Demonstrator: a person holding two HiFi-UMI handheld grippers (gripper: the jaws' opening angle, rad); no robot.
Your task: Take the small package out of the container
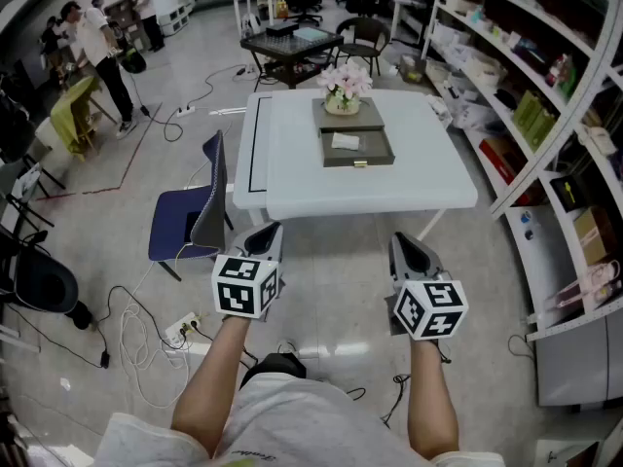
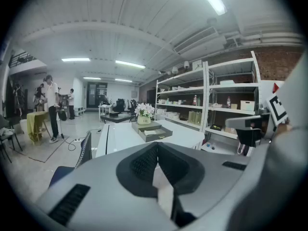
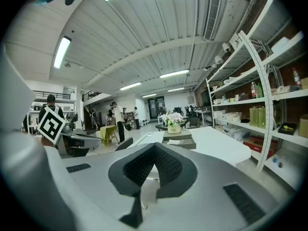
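Left hand-held gripper [image 1: 266,232] closed, jaws together, nothing between them. Right hand-held gripper [image 1: 407,243] same: closed, empty. Both are held side by side over the floor [image 1: 331,290], aimed at 12 o'clock and tipped slightly down, well short of the bench [image 1: 292,178]. The white bench is dead ahead, with its near edge just past the jaw tips in the head view. The container [image 1: 348,117], a grey box, sits mid-bench, a bit toward 1 o'clock. Its drawer [image 1: 375,154] is pulled out toward 6 o'clock. The package [image 1: 346,141], small and white, lies in the open drawer, well apart from both grippers. Flowers [image 1: 343,84] stand on the container at its 12 o'clock end. A blue chair [image 1: 185,224] is at the bench's 8 o'clock, near the left gripper. Shelves [image 1: 545,95] run along 3 o'clock. Cables [image 1: 131,334] lie on the floor at 8 o'clock. People [image 1: 97,42] stand far off at 10 o'clock.
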